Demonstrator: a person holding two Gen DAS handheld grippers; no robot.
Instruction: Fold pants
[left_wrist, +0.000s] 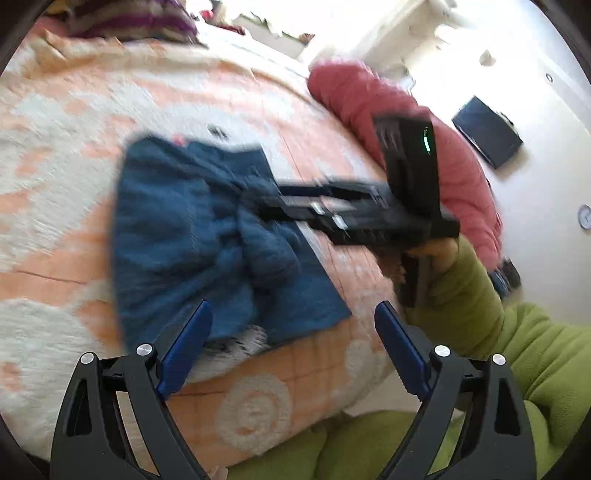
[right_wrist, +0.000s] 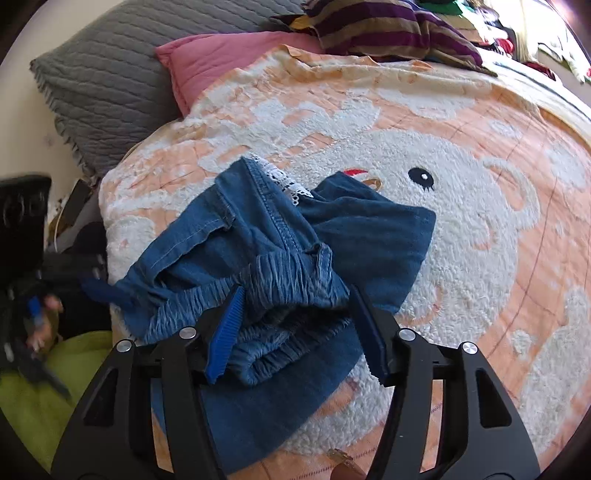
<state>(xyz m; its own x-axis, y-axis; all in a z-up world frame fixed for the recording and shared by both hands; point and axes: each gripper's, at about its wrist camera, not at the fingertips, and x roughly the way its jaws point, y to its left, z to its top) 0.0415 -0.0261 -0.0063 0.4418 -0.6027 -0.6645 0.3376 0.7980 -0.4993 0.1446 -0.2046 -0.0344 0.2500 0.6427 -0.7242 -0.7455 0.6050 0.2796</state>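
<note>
Lying bunched on bed blanket (right_wrist: 461, 229): denim pants (right_wrist: 280, 251), soft, limp, light. Best hold: elastic waistband (right_wrist: 291, 284). Right gripper (right_wrist: 295, 328) spread over it, left gripper (left_wrist: 293, 343) spread, empty.

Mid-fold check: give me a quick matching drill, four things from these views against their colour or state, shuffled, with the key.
Things:
1. pants
2. left gripper
3. quilted pillow
4. blanket

Descriptions:
A. grey, at the head of the bed
B. blue denim, bunched, elastic waistband between the right gripper fingers
C. peach and white, with a bear face
D. open, holding nothing

Pairs: 1-B, 2-D, 3-A, 4-C
</note>
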